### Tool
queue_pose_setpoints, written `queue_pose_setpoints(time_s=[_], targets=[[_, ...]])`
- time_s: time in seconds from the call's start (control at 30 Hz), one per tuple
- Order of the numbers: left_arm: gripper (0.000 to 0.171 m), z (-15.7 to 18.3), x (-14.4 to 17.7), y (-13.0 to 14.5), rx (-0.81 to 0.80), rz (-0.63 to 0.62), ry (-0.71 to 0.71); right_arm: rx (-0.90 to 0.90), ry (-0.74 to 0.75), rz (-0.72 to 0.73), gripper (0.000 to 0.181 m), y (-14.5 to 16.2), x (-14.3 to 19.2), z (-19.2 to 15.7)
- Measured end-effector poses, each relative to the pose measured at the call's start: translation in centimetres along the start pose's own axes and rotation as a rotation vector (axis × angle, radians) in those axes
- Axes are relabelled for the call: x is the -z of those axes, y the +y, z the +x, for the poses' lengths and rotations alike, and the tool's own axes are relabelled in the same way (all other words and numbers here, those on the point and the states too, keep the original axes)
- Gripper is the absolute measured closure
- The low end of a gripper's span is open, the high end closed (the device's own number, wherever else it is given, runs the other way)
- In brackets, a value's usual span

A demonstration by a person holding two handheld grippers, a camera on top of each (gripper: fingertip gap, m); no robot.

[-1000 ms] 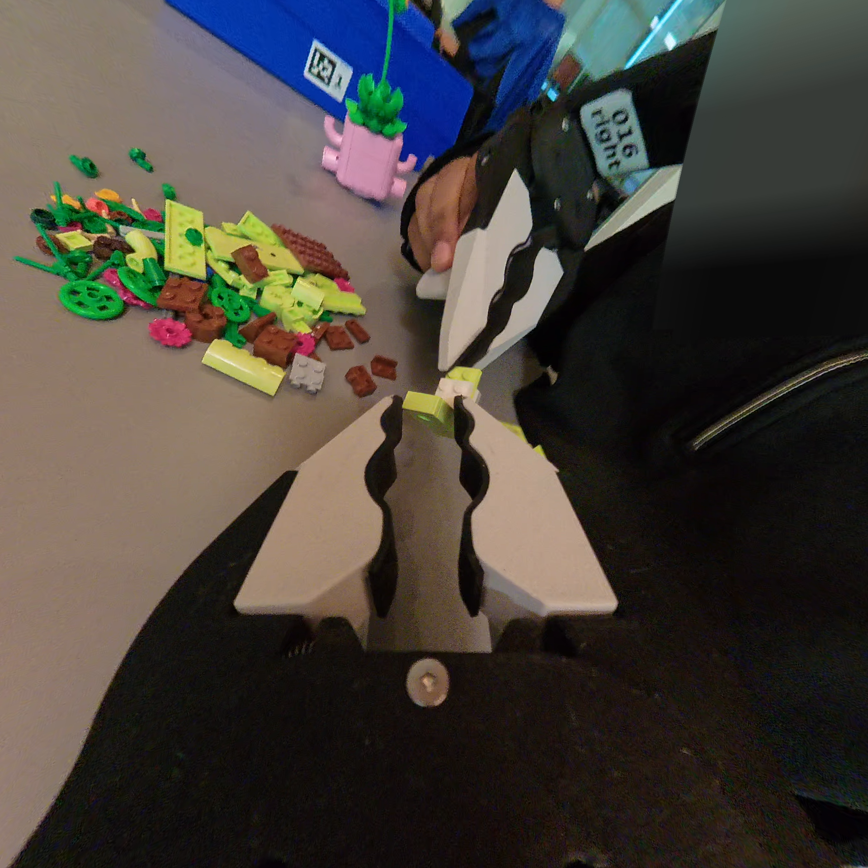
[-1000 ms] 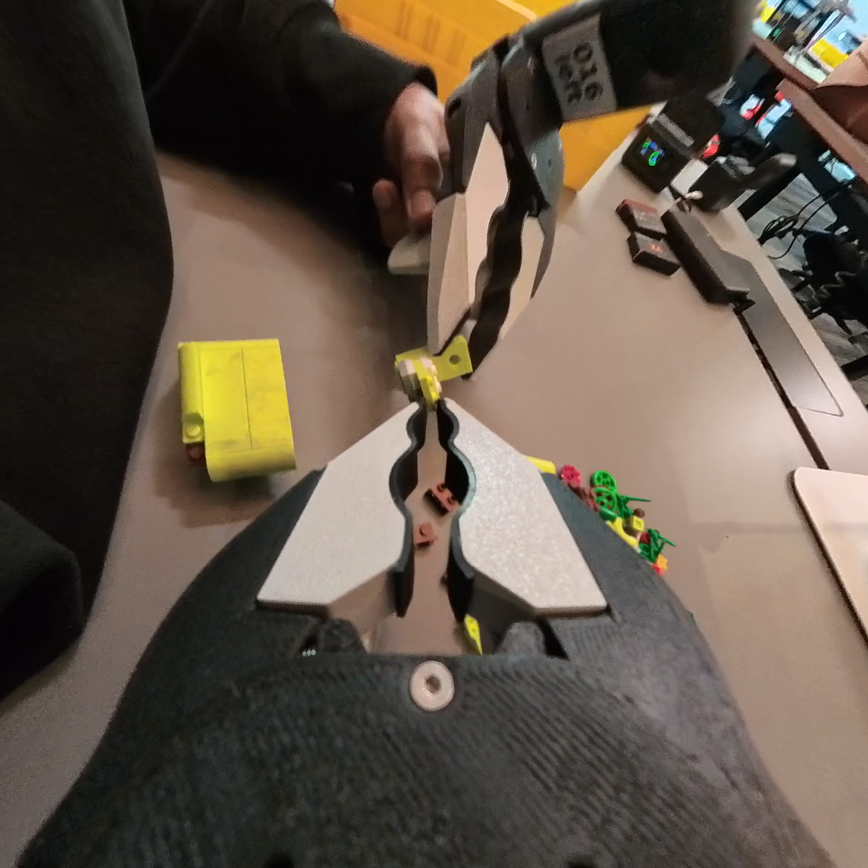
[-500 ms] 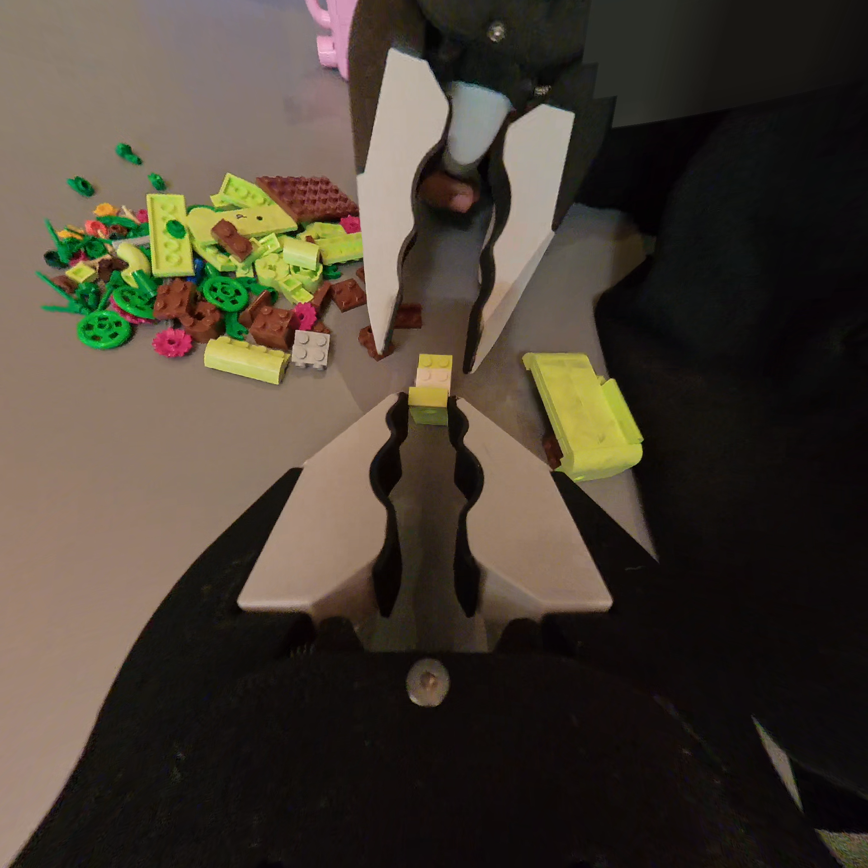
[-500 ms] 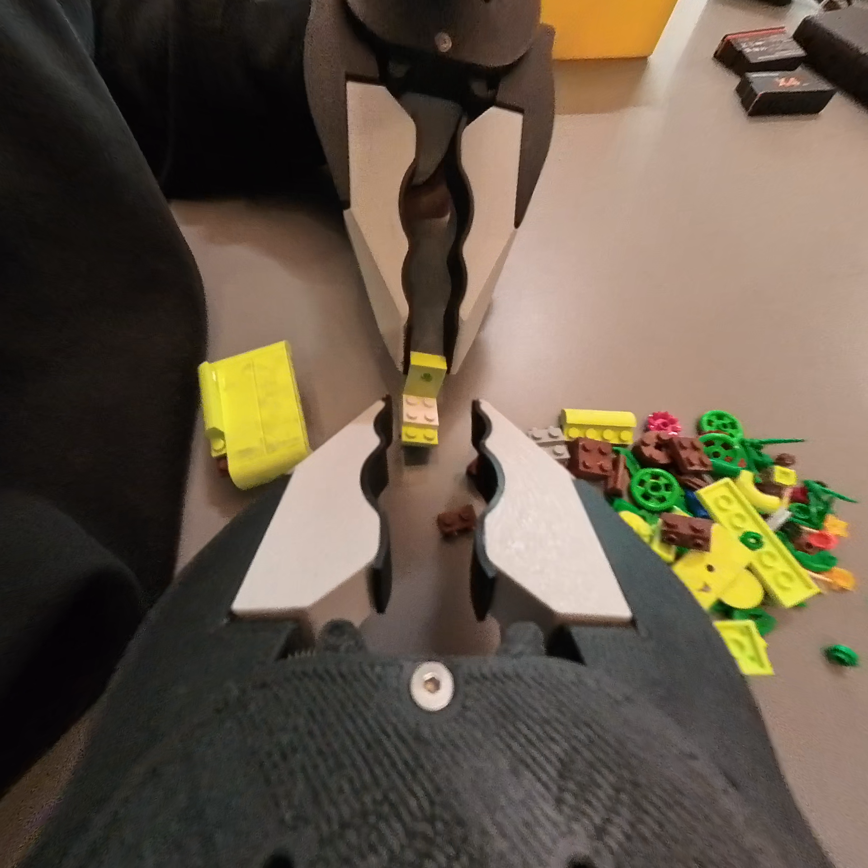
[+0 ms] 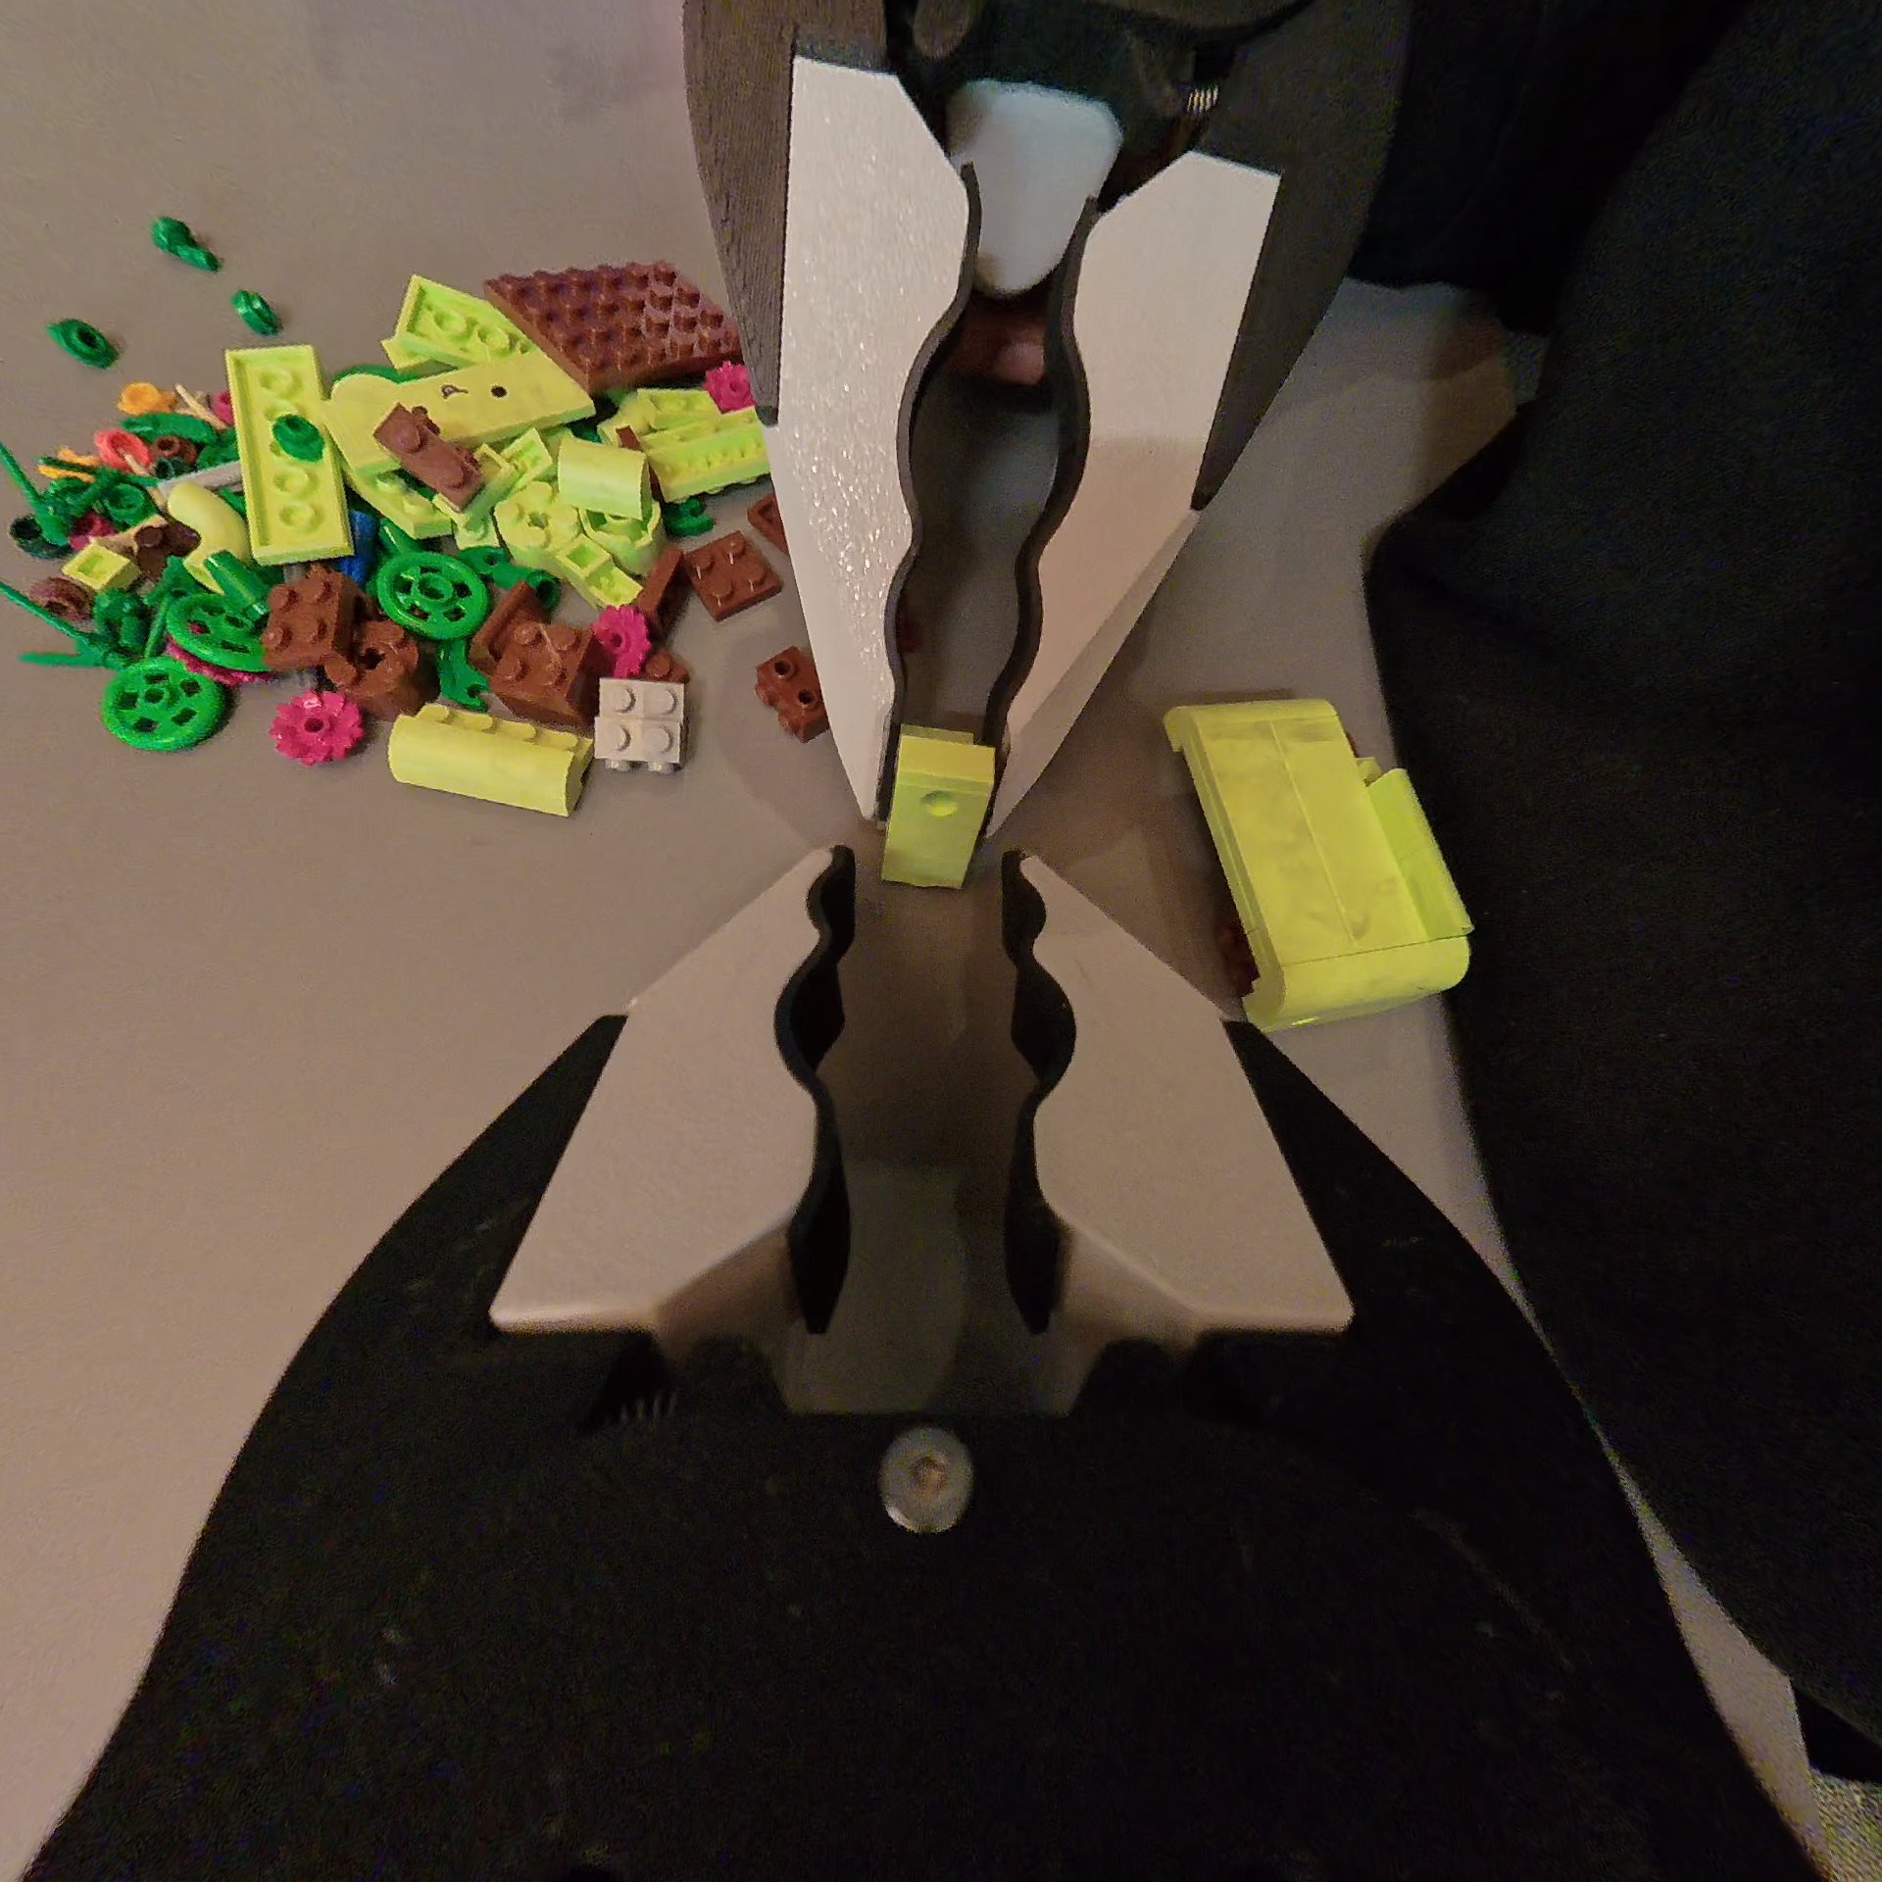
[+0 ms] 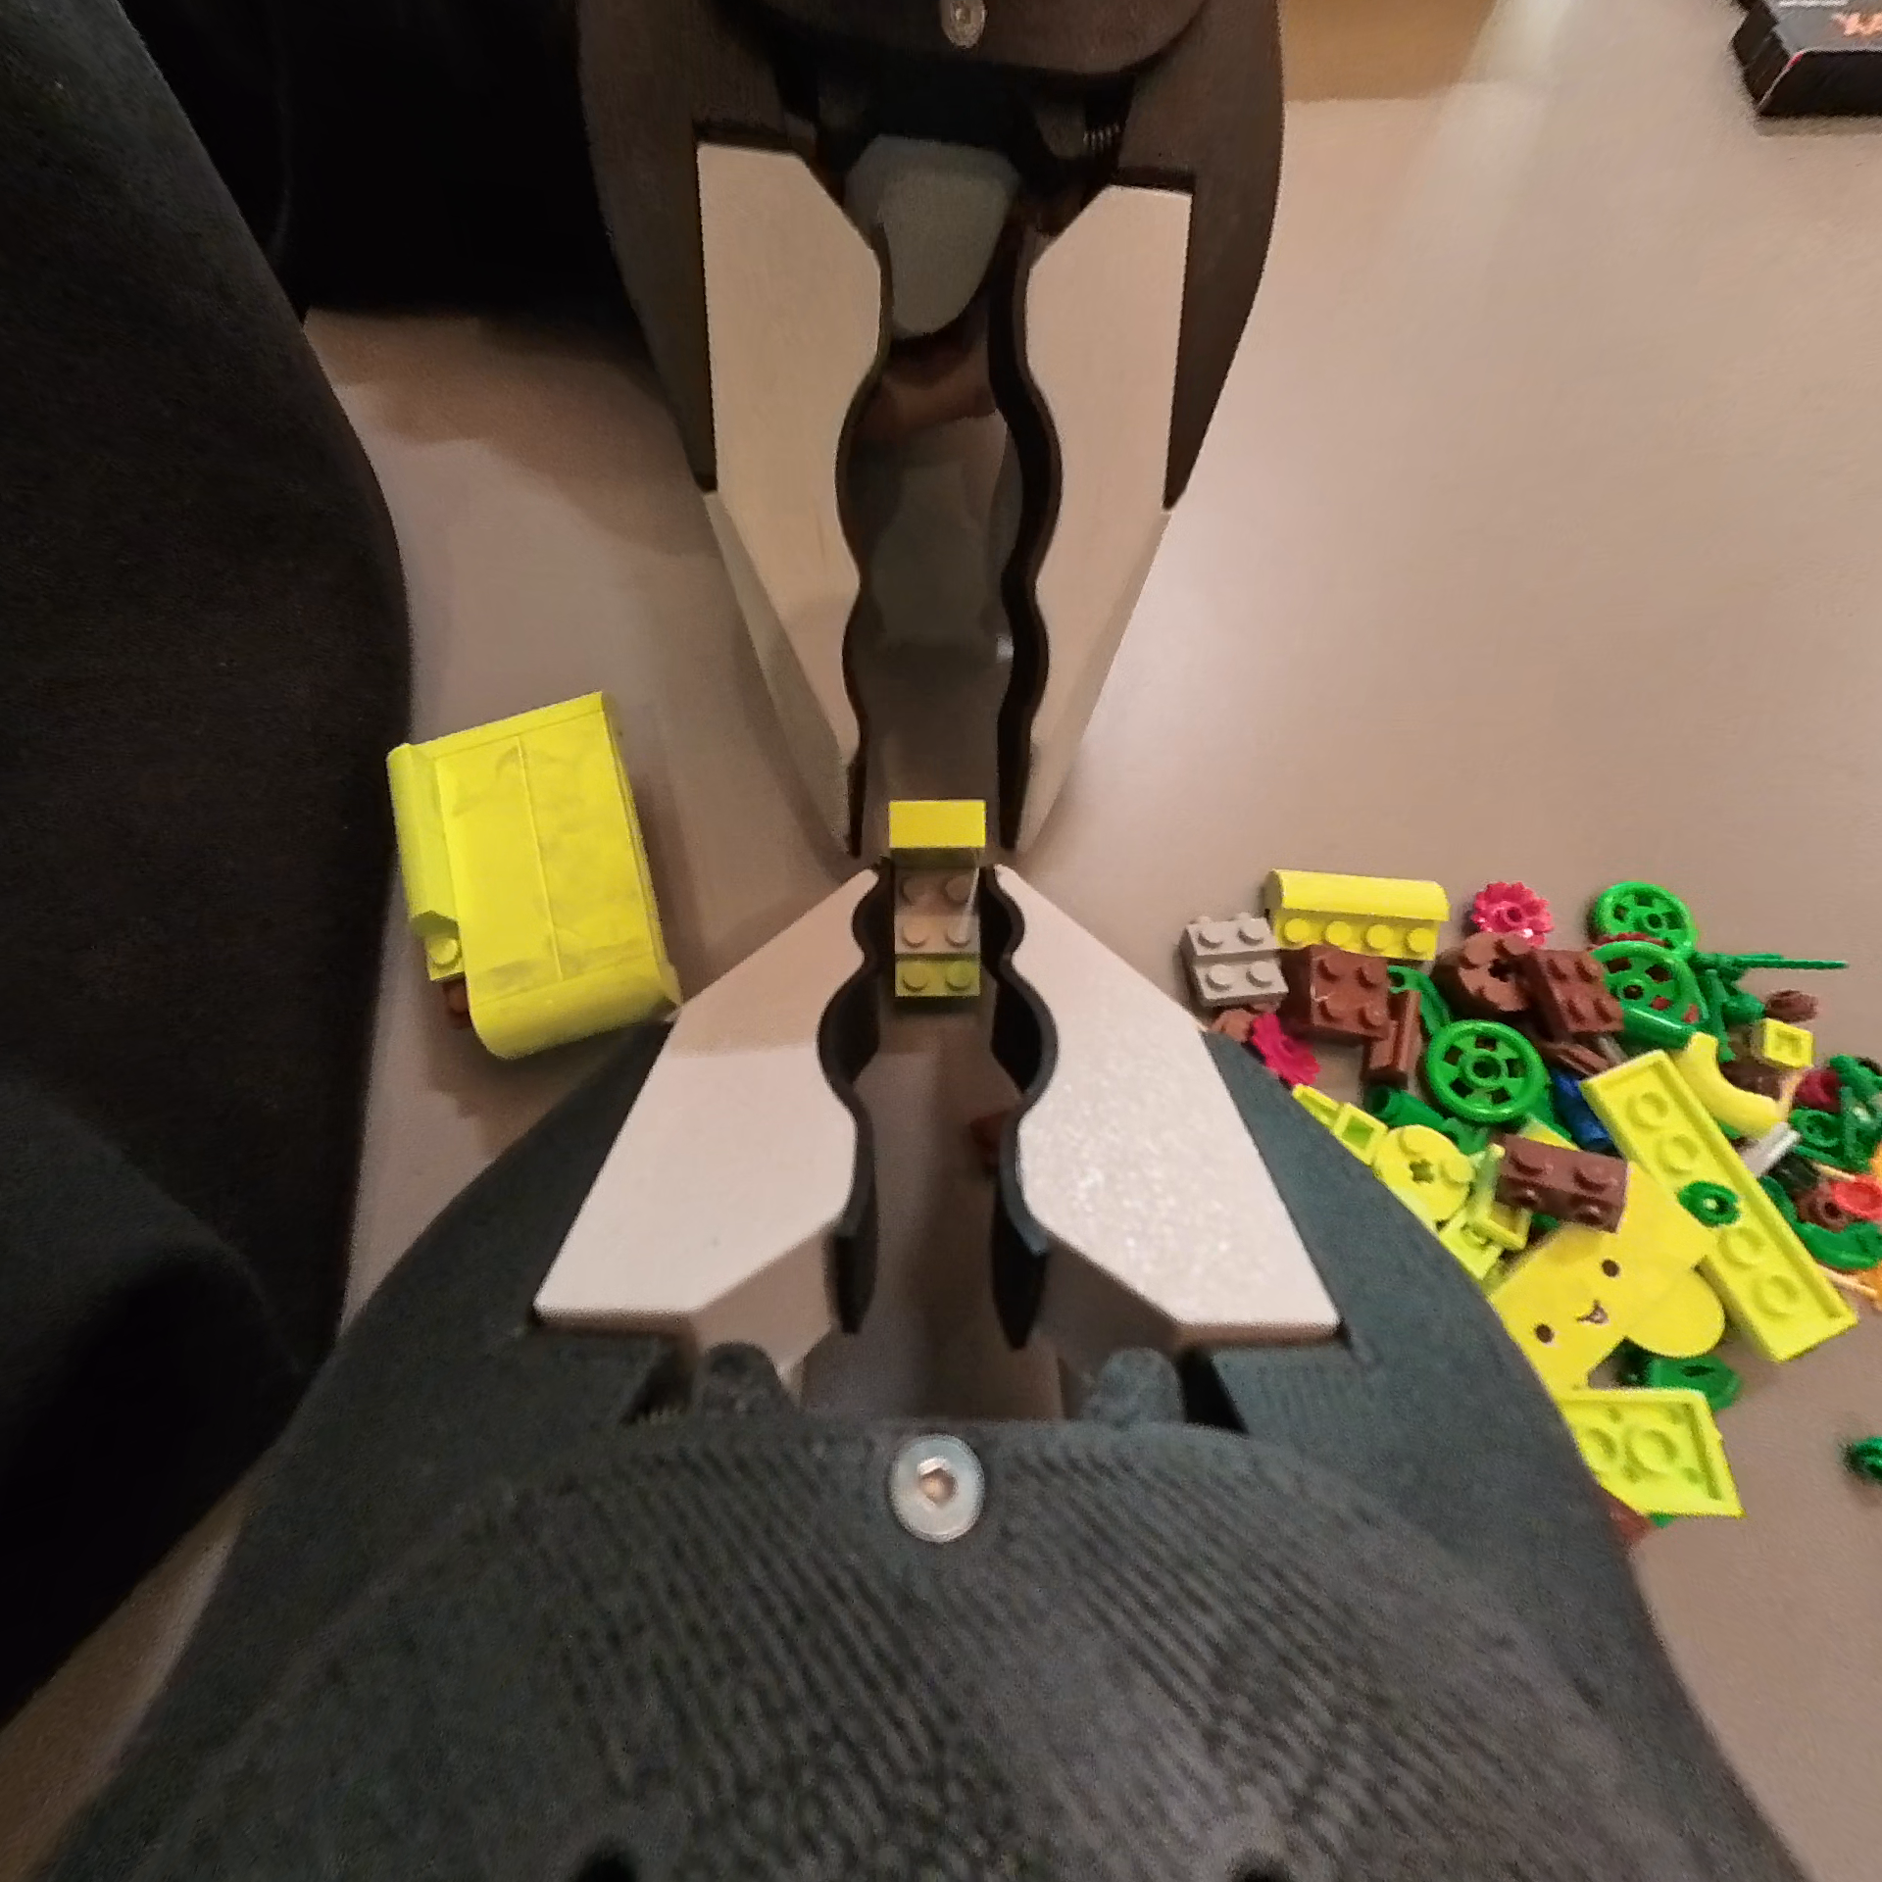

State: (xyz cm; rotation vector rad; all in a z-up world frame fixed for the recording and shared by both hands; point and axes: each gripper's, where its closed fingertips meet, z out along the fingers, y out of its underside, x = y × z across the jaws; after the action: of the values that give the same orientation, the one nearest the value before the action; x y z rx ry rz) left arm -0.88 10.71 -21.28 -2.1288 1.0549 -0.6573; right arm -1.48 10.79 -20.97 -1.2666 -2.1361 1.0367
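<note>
Right gripper (image 6: 935,881): fingers nearly closed, pinching the brick stack (image 6: 935,937) at the tips. The stack is small, lime / grey / lime, held clear of the table (image 5: 306,1018) at dead centre of both views.

Left gripper (image 5: 922,866): fingers spread, tips on either side of the stack's lime end face (image 5: 935,810). There's a gap on both sides in the left wrist view. Probably not touching, but the right wrist view is too soft at the tips to be sure.

The grippers point nose to nose. In each view the other one comes in from 12 o'clock and blocks most of what's behind it.

Around them:
- Lime block (image 5: 1314,866), a bigger built piece, lies on the table just beside the tips. It's at 3 o'clock in the left view and at 9 o'clock in the right view (image 6: 530,886). A brown bit shows under its near edge.
- Loose brick pile (image 5: 407,570): lime plates, brown bricks, green wheels and pink flowers, at 10 o'clock in the left view and 3 to 4 o'clock in the right (image 6: 1528,1069).
- Grey brick (image 5: 640,721) sits at the pile edge nearest the tips.
- Brown piece (image 5: 789,693) lies alone, tight against the right gripper's finger.
- Dark sleeve (image 5: 1680,713) fills the 3 o'clock side of the left view, just past the lime block.
- Black boxes (image 6: 1813,51) are at 1 o'clock in the right view, well apart.
</note>
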Motion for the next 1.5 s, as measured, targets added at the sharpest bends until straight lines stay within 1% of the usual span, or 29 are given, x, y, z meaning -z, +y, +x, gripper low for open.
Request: queue_pose_setpoints(time_s=[0.17,0.33,0.43,0.5,0.57,0.8,0.93,1.17,1.2,1.27,1.3,1.37,1.4,1.43,1.47,1.5], targets=[[0.141,-0.2,-0.6,0.4,-0.028,-0.046,-0.034,-0.007,-0.008,0.01,0.16,-0.1,0.1,0.0],[0.138,-0.3,-0.8,0.3,-0.031,-0.046,-0.041,-0.021,-0.008,0.033,0.162,-0.3,0.6,0.3],[0.141,-0.2,-0.9,0.2,-0.044,-0.049,-0.035,-0.014,-0.009,0.029,0.164,-0.3,0.7,0.2],[0.15,-0.2,-1.0,0.2,-0.053,-0.052,-0.044,-0.008,-0.01,0.021,0.167,-0.1,0.6,0.1],[0.156,-0.3,-1.0,0.1,-0.06,-0.053,-0.057,-0.008,0.0,0.019,0.167,0.0,0.7,0.3],[0.155,-0.3,-1.1,0.2,-0.076,-0.058,-0.065,-0.038,-0.005,0.012,0.168,0.1,1.1,0.1],[0.154,-0.1,-1.3,0.3,-0.111,-0.067,-0.08,-0.082,-0.057,0.03,0.168,0.3,1.5,0.0],[0.154,0.1,-1.3,0.3,-0.135,-0.072,-0.088,-0.072,-0.072,0.047,0.169,0.1,1.7,-0.3],[0.154,0.1,-1.3,0.3,-0.138,-0.072,-0.086,-0.074,-0.091,0.095,0.181,-0.8,2.3,-0.6],[0.154,0.1,-1.3,0.4,-0.138,-0.075,-0.088,-0.131,-0.157,0.352,0.181,-4.7,5.3,-0.6],[0.154,0.1,-1.3,0.4,-0.142,-0.076,-0.091,-0.147,-0.143,0.391,0.181,-5.2,6.3,0.1],[0.154,0.1,-1.3,0.3,-0.128,-0.072,-0.081,-0.107,0.01,0.297,0.181,-3.4,6.2,2.1],[0.154,0.1,-1.3,0.3,-0.124,-0.071,-0.077,-0.08,0.056,0.248,0.181,-2.6,5.9,2.4],[0.154,0.1,-1.3,0.3,-0.121,-0.071,-0.075,-0.062,0.063,0.221,0.167,-2.2,5.4,2.2],[0.154,0.1,-1.3,0.3,-0.118,-0.071,-0.072,-0.055,0.039,0.199,0.158,-2.1,4.7,1.7],[0.154,0.1,-1.3,0.3,-0.116,-0.07,-0.07,-0.05,-0.002,0.168,0.153,-1.9,4.0,1.0]])
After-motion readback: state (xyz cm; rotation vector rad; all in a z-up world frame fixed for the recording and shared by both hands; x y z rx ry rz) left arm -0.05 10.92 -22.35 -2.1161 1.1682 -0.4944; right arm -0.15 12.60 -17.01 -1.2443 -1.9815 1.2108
